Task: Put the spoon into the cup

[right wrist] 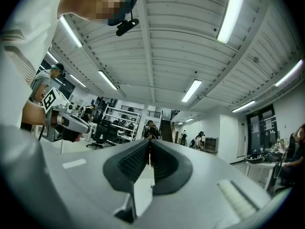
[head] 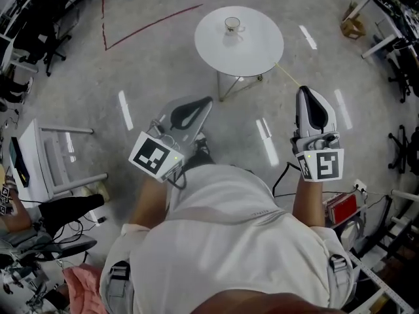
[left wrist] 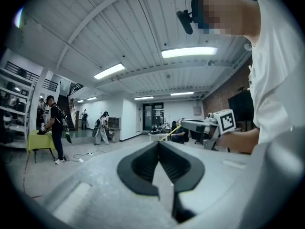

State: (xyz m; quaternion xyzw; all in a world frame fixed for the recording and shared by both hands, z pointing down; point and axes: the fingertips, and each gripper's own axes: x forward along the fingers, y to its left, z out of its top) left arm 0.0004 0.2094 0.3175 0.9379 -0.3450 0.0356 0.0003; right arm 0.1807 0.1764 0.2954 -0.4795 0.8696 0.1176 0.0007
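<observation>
Standing on white table [head: 262, 51], cup [head: 232, 24], contents indiscernible; left gripper [left wrist: 158, 144] and right gripper [right wrist: 150, 144] clenched empty.

Right gripper [right wrist: 149, 143] at centre, its jaws closed together with nothing between them. At 9 o'clock, a hand [right wrist: 32, 114] holds the left gripper [right wrist: 78, 122]. A white ribbed ceiling [right wrist: 157, 37] with strip lights [right wrist: 191, 90] spans 10 to 2 o'clock. Shelving [right wrist: 119, 117] stands beyond the jaw tips.
</observation>
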